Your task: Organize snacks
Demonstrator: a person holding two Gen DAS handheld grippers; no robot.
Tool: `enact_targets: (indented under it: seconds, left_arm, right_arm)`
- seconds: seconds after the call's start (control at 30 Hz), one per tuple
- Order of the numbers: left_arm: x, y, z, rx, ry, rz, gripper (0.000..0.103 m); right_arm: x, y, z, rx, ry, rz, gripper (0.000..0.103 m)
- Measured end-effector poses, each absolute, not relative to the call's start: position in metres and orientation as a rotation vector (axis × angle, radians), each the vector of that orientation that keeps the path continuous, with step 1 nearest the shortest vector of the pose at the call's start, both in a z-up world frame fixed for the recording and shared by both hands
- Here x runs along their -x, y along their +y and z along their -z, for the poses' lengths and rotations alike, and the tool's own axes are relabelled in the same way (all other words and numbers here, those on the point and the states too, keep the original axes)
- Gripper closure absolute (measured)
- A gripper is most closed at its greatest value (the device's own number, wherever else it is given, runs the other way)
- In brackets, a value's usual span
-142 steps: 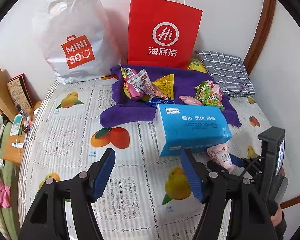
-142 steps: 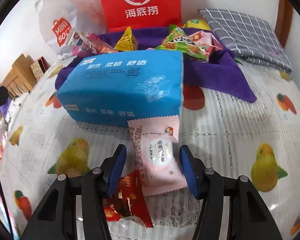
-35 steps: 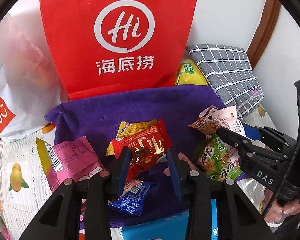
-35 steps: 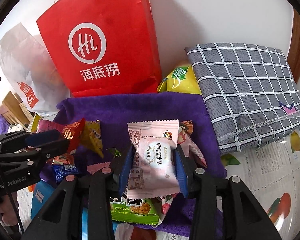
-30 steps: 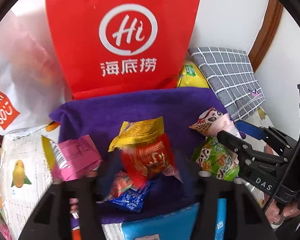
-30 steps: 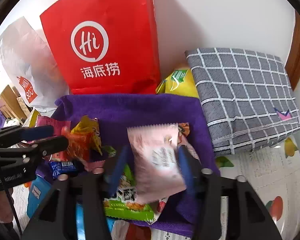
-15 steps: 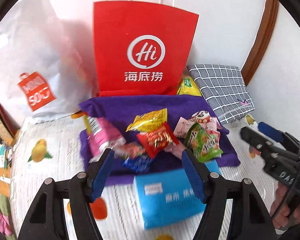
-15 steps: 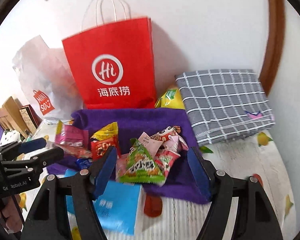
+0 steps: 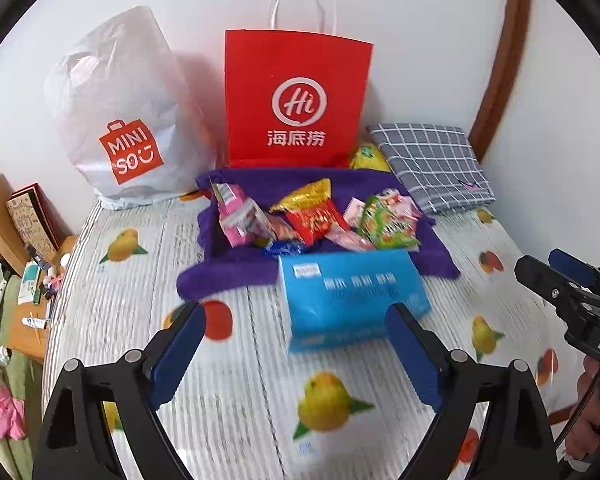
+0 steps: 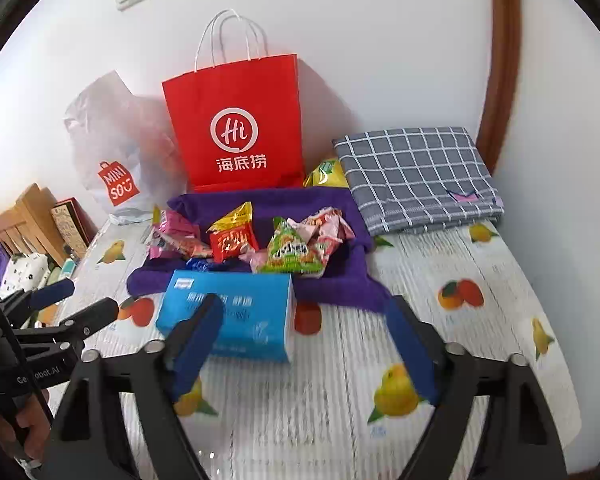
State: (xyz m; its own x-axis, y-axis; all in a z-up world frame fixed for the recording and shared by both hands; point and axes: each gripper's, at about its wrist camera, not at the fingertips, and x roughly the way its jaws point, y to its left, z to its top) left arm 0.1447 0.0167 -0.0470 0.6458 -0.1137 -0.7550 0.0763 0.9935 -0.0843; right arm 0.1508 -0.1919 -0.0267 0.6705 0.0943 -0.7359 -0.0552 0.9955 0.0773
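Observation:
Several snack packets lie heaped on a purple towel (image 9: 236,272) (image 10: 340,288): a red packet (image 9: 316,222) (image 10: 232,242), a pink packet (image 9: 236,216), a green packet (image 9: 388,226) (image 10: 294,254) and pale pink ones (image 10: 326,226). A blue tissue pack (image 9: 352,300) (image 10: 236,316) lies in front of the towel. My left gripper (image 9: 296,356) is open and empty, hovering above the bed short of the tissue pack. My right gripper (image 10: 304,344) is open and empty, also back from the pile. Each gripper shows at the edge of the other's view.
A red paper bag (image 9: 296,100) (image 10: 240,128) and a white Miniso plastic bag (image 9: 124,120) (image 10: 116,160) stand against the wall behind the towel. A grey checked folded cloth (image 9: 432,164) (image 10: 416,172) lies right. A yellow packet (image 10: 326,174) sits behind the towel. The bed's left edge has clutter beside it.
Both grippers let go of their packets onto the towel, the red one from the left and the pale pink one from the right, then opened wide and pulled back toward me.

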Motion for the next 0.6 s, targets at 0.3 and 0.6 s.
enact_targets:
  seconds: [0.3, 0.6]
  left_arm:
    - [-0.102, 0.01, 0.034, 0.049, 0.814, 0.082, 0.011]
    - [-0.085, 0.006, 0.026, 0.038, 0.794, 0.063, 0.011]
  right_arm:
    - [-0.104, -0.202, 0.019, -0.034, 0.811, -0.012, 0.004]
    - [-0.084, -0.213, 0.012, -0.065, 0.795, -0.005, 0.004]
